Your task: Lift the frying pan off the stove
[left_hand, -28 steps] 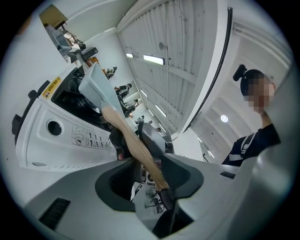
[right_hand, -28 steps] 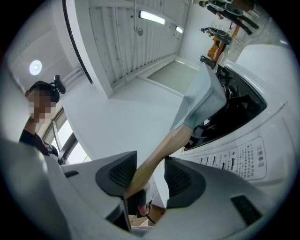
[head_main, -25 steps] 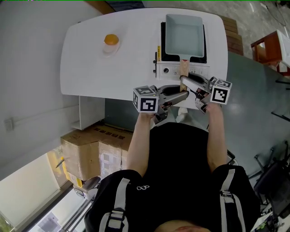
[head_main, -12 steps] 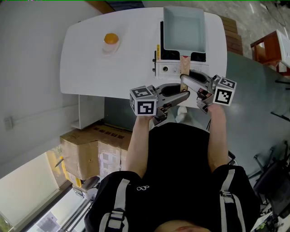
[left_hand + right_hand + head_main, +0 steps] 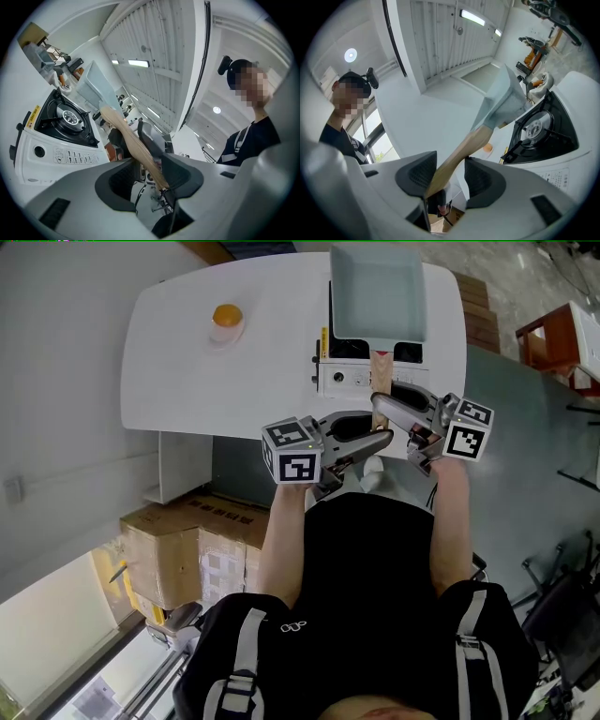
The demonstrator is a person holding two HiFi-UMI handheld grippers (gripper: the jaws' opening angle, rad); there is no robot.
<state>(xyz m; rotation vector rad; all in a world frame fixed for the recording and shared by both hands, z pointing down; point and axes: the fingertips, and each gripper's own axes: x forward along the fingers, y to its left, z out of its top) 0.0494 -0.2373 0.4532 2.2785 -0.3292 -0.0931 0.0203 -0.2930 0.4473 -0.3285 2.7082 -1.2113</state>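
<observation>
Since a second ago the frying pan (image 5: 375,292) has moved away from the person toward the top edge of the head view. It has come up off the burner, and the black burner well now shows below it.

The white oval worktop (image 5: 187,362) carries everything. The stove (image 5: 352,381), a white tabletop gas unit with a dial on its front panel, sits near the worktop's right end. Its round burner (image 5: 65,117) and black pan supports lie uncovered in both gripper views.

The frying pan is rectangular and pale blue-grey, with straight low walls and a smooth, plain inside. It hangs in the air over the far part of the stove, tilted and clear of the supports. Its light wooden handle (image 5: 382,371) is rounded and slightly curved, and runs back from the pan's near wall toward the person.

The left hand-held gripper (image 5: 150,176) is clamped on the handle's end, the wood lying against one dark pad. The right hand-held gripper (image 5: 450,177) grips the same handle from the other side, with the wood passing between its jaws. In the head view the two meet just in front of the stove's panel, each with its marker cube (image 5: 291,454) turned outward.

A small orange round thing (image 5: 226,317) sits on a white dish near the worktop's far left, well apart from the stove.
</observation>
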